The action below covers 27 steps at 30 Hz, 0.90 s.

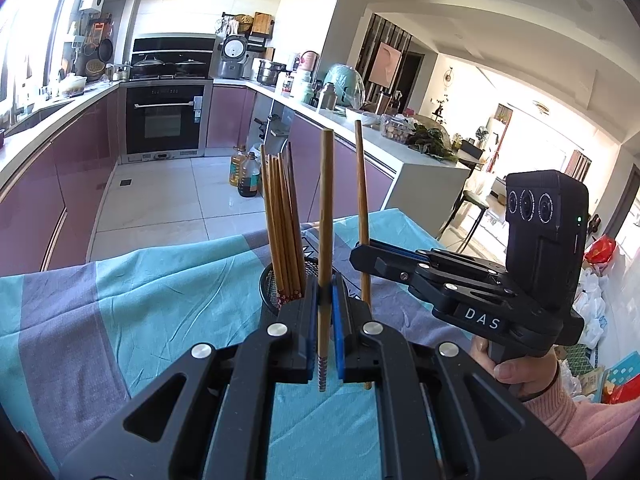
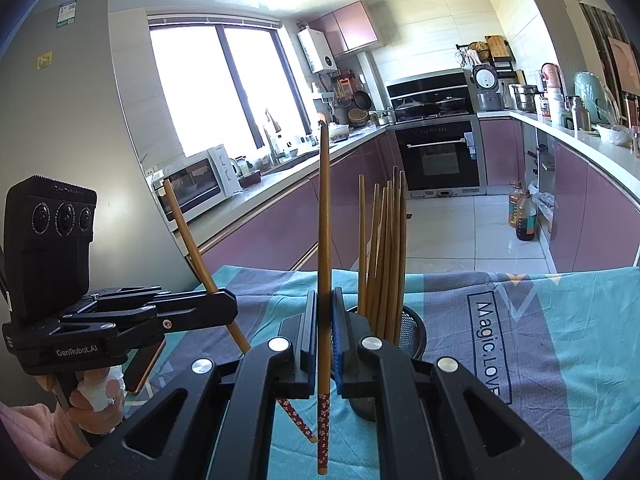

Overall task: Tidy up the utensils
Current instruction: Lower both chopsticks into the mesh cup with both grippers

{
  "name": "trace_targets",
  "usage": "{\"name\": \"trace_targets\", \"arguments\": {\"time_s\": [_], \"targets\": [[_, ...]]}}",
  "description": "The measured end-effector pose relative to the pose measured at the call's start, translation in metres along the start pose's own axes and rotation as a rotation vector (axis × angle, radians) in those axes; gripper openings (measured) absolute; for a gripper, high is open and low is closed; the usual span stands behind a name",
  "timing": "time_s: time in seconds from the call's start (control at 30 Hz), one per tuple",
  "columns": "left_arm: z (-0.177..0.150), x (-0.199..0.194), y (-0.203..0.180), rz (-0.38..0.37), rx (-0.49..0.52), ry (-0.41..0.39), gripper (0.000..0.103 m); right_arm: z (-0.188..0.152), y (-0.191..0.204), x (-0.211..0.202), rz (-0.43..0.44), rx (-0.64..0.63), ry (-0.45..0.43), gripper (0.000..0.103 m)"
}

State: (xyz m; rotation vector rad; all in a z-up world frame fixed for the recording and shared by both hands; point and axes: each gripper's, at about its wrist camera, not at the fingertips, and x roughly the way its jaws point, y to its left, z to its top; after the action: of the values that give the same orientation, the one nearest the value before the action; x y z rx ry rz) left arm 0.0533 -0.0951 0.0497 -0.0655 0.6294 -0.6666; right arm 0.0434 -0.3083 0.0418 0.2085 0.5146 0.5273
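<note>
My left gripper (image 1: 325,300) is shut on a wooden chopstick (image 1: 326,208) that stands upright, its red patterned end hanging below the jaws. My right gripper (image 2: 325,312) is shut on a second chopstick (image 2: 324,216), also upright. Each gripper shows in the other's view: the right one (image 1: 362,254) with its chopstick (image 1: 361,184), the left one (image 2: 224,306) with its chopstick (image 2: 188,232) tilted. A black mesh holder (image 1: 269,286) on the cloth holds several chopsticks (image 1: 282,216); it also shows in the right wrist view (image 2: 412,334), just beyond my right jaws.
The table carries a teal and grey cloth (image 1: 140,300) with printed lettering (image 2: 490,348). Beyond it lie a tiled kitchen floor, purple cabinets (image 1: 76,160), an oven (image 1: 164,120), oil bottles (image 1: 248,176) on the floor and a crowded counter (image 1: 380,136) at right.
</note>
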Motion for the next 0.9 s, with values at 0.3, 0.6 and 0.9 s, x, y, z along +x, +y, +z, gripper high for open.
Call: {"name": "trace_targets", "arguments": {"time_s": [0.3,0.6,0.9], "targets": [[0.007,0.0,-0.004,0.003,0.014,-0.012,0.007,0.004,0.0,-0.002,-0.001,-0.002,-0.009,0.006],[0.016,-0.006,-0.009,0.005,0.026,-0.036,0.007,0.008,-0.004,0.001,0.005,0.001,-0.021,0.006],[0.022,-0.01,-0.01,0.009,0.029,-0.053,0.007,0.013,-0.004,0.003,0.002,0.002,-0.025,0.006]]}}
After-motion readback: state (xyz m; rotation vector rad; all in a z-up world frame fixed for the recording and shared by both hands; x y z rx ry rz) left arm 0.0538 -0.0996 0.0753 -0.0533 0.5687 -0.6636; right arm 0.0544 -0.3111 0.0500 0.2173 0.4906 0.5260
